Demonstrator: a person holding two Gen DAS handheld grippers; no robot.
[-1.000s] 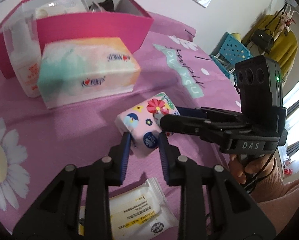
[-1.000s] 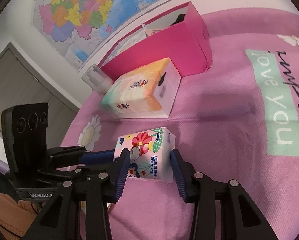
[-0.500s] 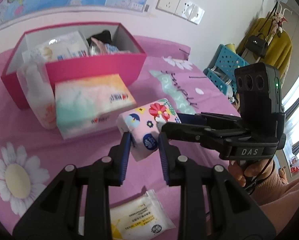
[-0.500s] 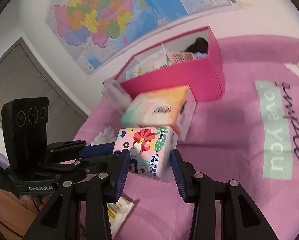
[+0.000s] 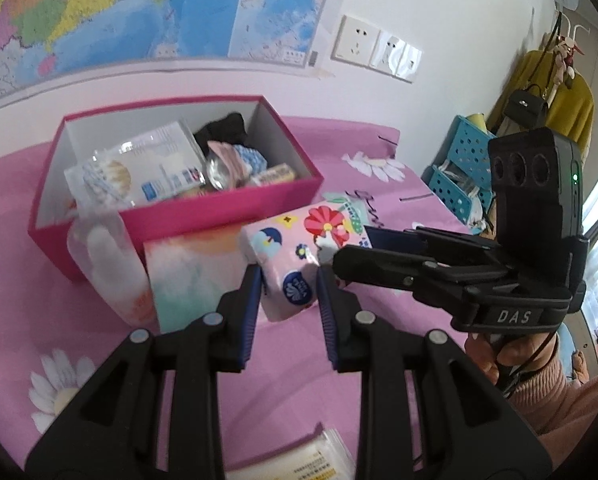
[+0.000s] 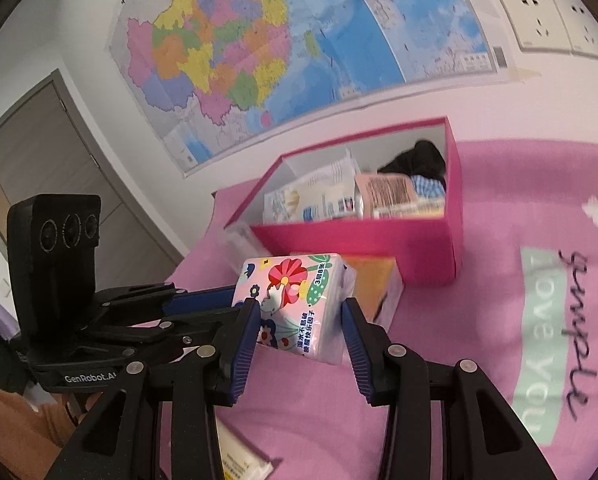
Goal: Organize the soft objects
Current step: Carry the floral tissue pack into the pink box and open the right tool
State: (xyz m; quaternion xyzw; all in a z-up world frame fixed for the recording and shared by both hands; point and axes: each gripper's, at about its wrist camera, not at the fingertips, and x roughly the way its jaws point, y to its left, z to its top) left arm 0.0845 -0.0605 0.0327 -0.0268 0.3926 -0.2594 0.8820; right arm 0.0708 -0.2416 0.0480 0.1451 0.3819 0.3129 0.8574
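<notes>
A large coloured map (image 6: pixel 283 52) is hanging on the wall, its lettering too small to read. The pink bedspread (image 6: pixel 499 380) is carrying a pale green band (image 6: pixel 539 340) printed "love you", with black script beside it that looks like "simple". A pink box (image 5: pixel 179 216) is sitting open on the spread, crowded with packets whose print is blurred. In front of it a pastel tissue pack (image 5: pixel 195 276) is lying flat, no brand legible here.

The floral tissue pack (image 6: pixel 295 304), pink with a red flower, is hanging in the air in front of the box. It is showing blue Chinese characters and a green oval reading "3層8張". Its long axis is running roughly from one gripper across to the other, flower face upward and tilted toward the right wrist camera.

The left gripper (image 5: pixel 289 284) is pinching one end of the pack, jaws narrow, its housing reading "GenRobot.AI" in the right wrist view. The right gripper (image 6: pixel 301 316) is clamping the pack across its width, jaws moderately apart, its housing marked "DAS".

A wet-wipe packet (image 5: pixel 299 464) is lying below, its text unreadable.
</notes>
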